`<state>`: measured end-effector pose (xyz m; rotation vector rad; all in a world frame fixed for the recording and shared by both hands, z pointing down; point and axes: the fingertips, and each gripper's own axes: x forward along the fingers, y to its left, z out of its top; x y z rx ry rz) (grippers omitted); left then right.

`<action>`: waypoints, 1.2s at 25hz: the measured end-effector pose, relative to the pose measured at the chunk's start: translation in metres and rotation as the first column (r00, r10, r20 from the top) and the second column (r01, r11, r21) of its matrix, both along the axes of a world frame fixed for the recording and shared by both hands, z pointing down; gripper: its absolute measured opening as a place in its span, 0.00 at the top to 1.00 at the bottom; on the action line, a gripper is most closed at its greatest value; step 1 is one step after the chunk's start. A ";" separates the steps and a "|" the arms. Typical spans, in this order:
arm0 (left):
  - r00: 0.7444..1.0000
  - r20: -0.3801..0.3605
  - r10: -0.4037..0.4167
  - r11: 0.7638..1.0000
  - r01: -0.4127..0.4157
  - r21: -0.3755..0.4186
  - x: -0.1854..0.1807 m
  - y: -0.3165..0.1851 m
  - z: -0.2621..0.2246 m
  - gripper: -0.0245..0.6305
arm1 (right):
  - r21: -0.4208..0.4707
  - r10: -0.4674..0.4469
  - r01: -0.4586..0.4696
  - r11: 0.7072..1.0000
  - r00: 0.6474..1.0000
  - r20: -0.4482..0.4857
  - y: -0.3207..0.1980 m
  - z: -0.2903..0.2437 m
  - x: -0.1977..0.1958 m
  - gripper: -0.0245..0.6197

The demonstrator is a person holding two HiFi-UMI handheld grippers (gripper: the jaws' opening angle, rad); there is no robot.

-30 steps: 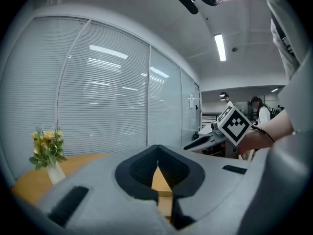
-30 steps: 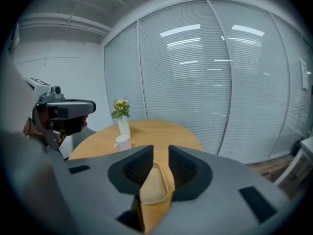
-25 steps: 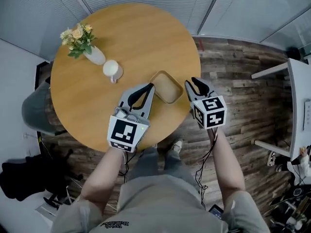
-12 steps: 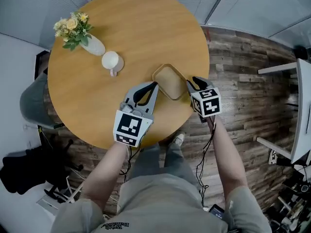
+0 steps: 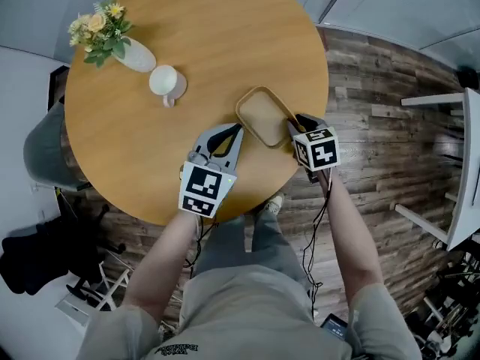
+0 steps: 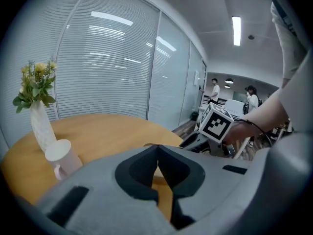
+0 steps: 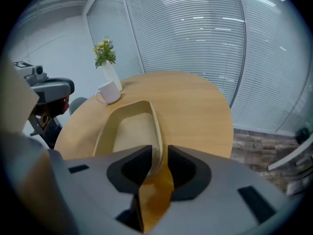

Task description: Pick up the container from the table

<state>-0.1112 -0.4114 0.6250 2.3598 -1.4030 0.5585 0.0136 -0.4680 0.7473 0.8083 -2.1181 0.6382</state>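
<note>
The shallow tan container with rounded corners (image 5: 262,118) sits flat on the round light-wood counter (image 5: 210,43), close to the edge nearest the person. The right tool (image 5: 295,122) is at the container's near right corner. In the right gripper view the right tool (image 7: 159,151) has its two dark jaws drawn in on the container (image 7: 129,131), one inside the rim and one outside, with the thin wall caught between them (only a sliver of a gap shows beside the wall).

The left tool (image 5: 238,128) lies over the counter just beside the container's near left side. In its own view the left tool (image 6: 157,148) has its jaws closed tip to tip with nothing between them, and only the counter shows through the opening behind the tips.

Farther back on the counter, well apart from the container, a white mug (image 5: 163,82) stands upright. Just beyond it is a white vase (image 5: 135,55) of yellow flowers and green leaves (image 5: 97,30). To the person's right of the counter lies a dark wood-plank floor (image 5: 375,126).
</note>
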 end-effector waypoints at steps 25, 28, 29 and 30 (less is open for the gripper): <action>1.000 0.010 0.011 0.988 -0.012 0.156 0.005 -0.009 -0.095 0.93 | 0.187 0.185 -0.206 0.961 0.975 0.125 -0.009 -0.142 0.057 0.90; 1.000 -0.001 0.022 0.975 -0.021 0.220 0.014 -0.012 -0.130 0.93 | 0.257 0.197 -0.236 0.937 0.966 0.169 -0.010 -0.188 0.069 0.90; 1.000 -0.003 0.027 0.970 -0.025 0.240 0.017 -0.011 -0.142 0.93 | 0.281 0.200 -0.247 0.928 0.962 0.184 -0.010 -0.204 0.073 0.90; 1.000 -0.005 0.031 0.965 -0.029 0.260 0.019 -0.011 -0.153 0.93 | 0.305 0.204 -0.258 0.917 0.959 0.199 -0.009 -0.219 0.076 0.90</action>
